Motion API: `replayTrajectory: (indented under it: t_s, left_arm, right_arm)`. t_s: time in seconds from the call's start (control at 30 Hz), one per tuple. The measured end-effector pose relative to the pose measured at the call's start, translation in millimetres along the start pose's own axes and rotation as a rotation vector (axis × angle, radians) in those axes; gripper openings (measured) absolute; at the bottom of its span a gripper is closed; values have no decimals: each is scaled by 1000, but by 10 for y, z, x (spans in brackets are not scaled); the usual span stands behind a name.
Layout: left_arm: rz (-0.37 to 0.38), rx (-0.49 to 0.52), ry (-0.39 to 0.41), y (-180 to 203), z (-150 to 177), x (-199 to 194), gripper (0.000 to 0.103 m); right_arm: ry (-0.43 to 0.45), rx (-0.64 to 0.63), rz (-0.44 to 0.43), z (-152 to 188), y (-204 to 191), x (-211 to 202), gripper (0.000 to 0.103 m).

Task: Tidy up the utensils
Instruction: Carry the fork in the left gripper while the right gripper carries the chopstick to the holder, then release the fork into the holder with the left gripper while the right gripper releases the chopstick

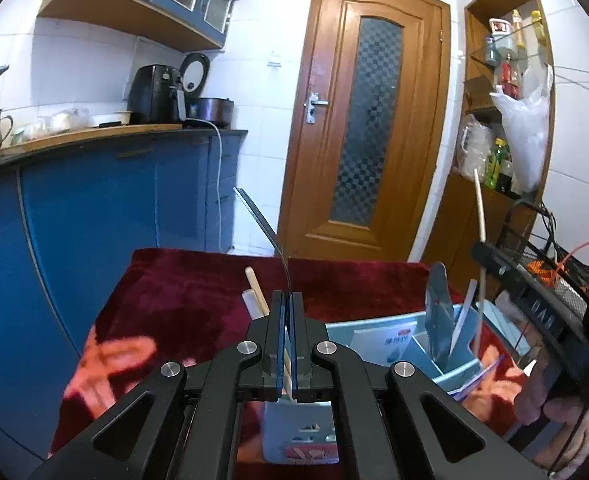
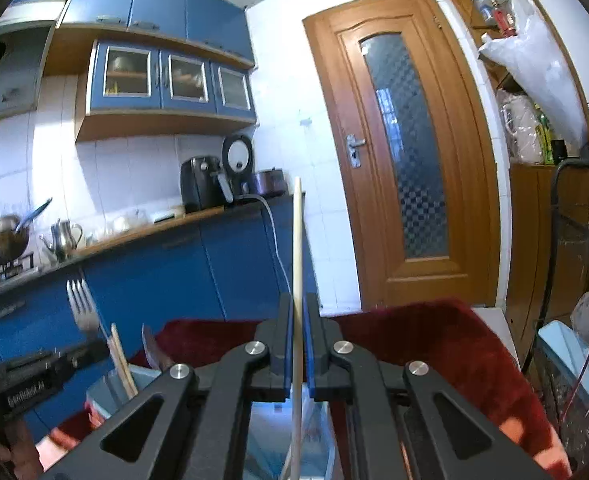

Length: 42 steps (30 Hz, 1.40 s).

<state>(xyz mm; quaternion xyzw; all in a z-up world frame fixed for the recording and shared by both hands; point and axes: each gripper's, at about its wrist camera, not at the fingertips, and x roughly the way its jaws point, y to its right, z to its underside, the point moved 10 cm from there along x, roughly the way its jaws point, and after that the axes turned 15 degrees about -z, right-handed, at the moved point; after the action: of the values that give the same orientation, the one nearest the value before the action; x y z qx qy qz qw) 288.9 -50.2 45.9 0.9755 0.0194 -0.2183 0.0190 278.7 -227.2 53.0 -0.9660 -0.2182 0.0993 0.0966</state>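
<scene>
Tongs first: the left tongs (image 1: 287,308) are pinched tight on a fork (image 1: 259,216), its thin metal handle rising from between the jaws and tilting up to the left. Below and to the right sits the pale blue holder (image 1: 378,340) on the red-draped desk (image 1: 182,280), with wooden sticks (image 1: 254,288) and a flat blade-like utensil (image 1: 436,300) already standing in its compartments. Off to the right, the right tongs (image 1: 490,258) grip a long chopstick (image 1: 479,204) upright above the holder.

Over to the right wrist view: the right tongs (image 2: 298,308) are clamped on that chopstick (image 2: 297,248), which runs straight up past the jaws and down towards the holder (image 2: 106,392) beneath. At left the fork's tines (image 2: 79,296) point up, held by the left tongs (image 2: 86,350).

So both pieces look mid-delivery, neither dropped yet. Next, I reckon, each has to be lined up over a free compartment, lowered upright, then released. Which compartment is intended, I can't tell.
</scene>
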Motion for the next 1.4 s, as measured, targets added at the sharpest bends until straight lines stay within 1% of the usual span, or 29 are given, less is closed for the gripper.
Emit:
replayTrajectory:
  t_s: [0.13,0.33,0.5,0.63,0.67,0.73,0.77,0.8,0.93,1.0,1.07,1.17,1.3,1.4]
  left_arm:
    - [13,12,-11,46,78,-34,2]
    - [29,30,-23,110,160,-107,2]
    - [45,36,-47,155,270,-171,2]
    - [48,37,-48,171,298,-239,3]
    - [49,37,-52,175,304,-248,3]
    - [55,36,-62,179,311,-264,5]
    - [58,35,-65,182,311,-279,6]
    - [58,34,-69,182,311,-293,7]
    - [64,38,-81,192,330,-363,8]
    - [64,40,-83,187,344,-406,9]
    - [68,35,-88,180,352,-456,9]
    - [83,29,-96,171,359,-554,9]
    - [82,41,-95,142,367,-692,10]
    - [91,36,-115,111,403,-787,10]
  right_arm:
    - [-30,-26,-7,81,-64,-77,6]
    - [-75,-34,9,185,-52,-184,7]
    - [-116,-2,-5,302,-40,-247,7]
    - [-146,11,-14,416,-51,-279,7]
    - [-155,11,-13,443,-55,-289,7]
    - [-163,18,-16,472,-65,-301,13]
    - [-164,23,-16,477,-67,-316,18]
    - [-165,25,-18,477,-74,-328,21]
    - [-159,36,-22,460,-73,-394,22]
    - [-160,50,-24,458,-73,-431,26]
    - [-162,60,-24,460,-68,-477,27]
    - [-163,75,-26,456,-78,-582,27]
    - [-168,81,-20,437,-114,-721,27]
    - [-187,110,-26,460,-160,-825,27]
